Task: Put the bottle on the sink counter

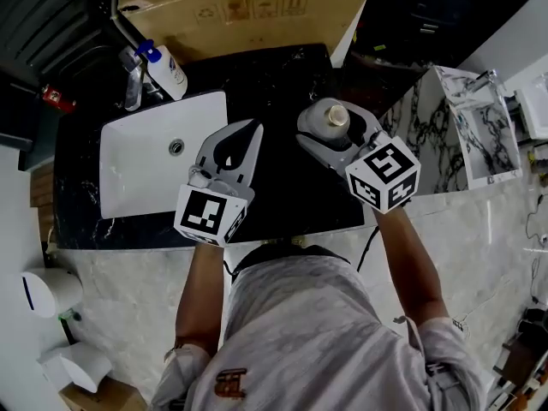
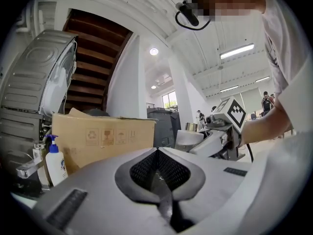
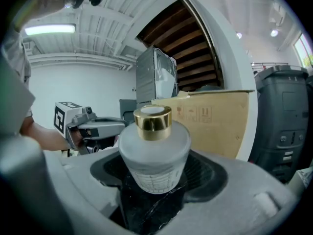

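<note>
A frosted bottle (image 1: 336, 115) with a gold cap stands upright on the black marble sink counter (image 1: 282, 75), right of the white basin (image 1: 141, 157). My right gripper (image 1: 328, 128) is shut on the bottle, one jaw on each side of its body. In the right gripper view the bottle (image 3: 154, 153) fills the hollow between the pads (image 3: 210, 173), its base down at the counter. My left gripper (image 1: 253, 128) hovers over the basin's right edge, shut and holding nothing. In the left gripper view its tips (image 2: 157, 151) meet.
A white pump bottle (image 1: 167, 69) with a blue top and a chrome faucet (image 1: 132, 81) stand at the basin's far left corner. A cardboard box (image 1: 248, 11) runs along the counter's far edge. A marble-patterned panel (image 1: 445, 135) stands to the right.
</note>
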Tool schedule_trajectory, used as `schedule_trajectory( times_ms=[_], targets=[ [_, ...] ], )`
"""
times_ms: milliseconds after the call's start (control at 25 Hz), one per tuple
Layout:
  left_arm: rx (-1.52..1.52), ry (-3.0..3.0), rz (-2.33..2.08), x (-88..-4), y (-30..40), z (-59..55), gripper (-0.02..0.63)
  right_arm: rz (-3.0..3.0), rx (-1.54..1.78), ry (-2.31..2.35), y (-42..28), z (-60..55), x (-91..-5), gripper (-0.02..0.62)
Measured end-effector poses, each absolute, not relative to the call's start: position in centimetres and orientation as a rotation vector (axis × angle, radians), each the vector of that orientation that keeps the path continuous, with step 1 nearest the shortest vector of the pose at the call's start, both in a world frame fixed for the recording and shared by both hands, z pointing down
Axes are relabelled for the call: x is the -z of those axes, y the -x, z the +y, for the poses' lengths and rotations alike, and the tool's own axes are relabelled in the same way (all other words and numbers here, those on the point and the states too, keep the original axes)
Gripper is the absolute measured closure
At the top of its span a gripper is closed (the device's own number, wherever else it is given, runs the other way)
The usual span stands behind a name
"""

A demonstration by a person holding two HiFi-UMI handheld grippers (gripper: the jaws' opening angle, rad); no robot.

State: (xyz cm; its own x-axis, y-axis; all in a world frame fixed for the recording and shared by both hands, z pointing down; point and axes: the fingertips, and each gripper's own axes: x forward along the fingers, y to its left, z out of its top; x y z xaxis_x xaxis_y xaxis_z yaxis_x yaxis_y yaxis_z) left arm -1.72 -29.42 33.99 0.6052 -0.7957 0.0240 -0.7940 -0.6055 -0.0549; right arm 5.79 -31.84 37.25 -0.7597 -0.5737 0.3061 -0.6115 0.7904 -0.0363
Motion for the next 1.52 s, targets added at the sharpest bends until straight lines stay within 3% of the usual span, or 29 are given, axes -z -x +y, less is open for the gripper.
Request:
schedule_trajectory(
  times_ms=[680,1520],
  targets=[
    [0.087,2.85,1.366,-37.1,2.6,-32.1,0.604,-2.428,-0.309,-0.858,-5.0,-35.1,-47.4,0.265],
    [0.071,2.882,1.353,-37.6,3.7,-32.3,0.604,-2.378,-0.329,-0.853,-4.7,-35.6,-50.5,0.264]
  ],
)
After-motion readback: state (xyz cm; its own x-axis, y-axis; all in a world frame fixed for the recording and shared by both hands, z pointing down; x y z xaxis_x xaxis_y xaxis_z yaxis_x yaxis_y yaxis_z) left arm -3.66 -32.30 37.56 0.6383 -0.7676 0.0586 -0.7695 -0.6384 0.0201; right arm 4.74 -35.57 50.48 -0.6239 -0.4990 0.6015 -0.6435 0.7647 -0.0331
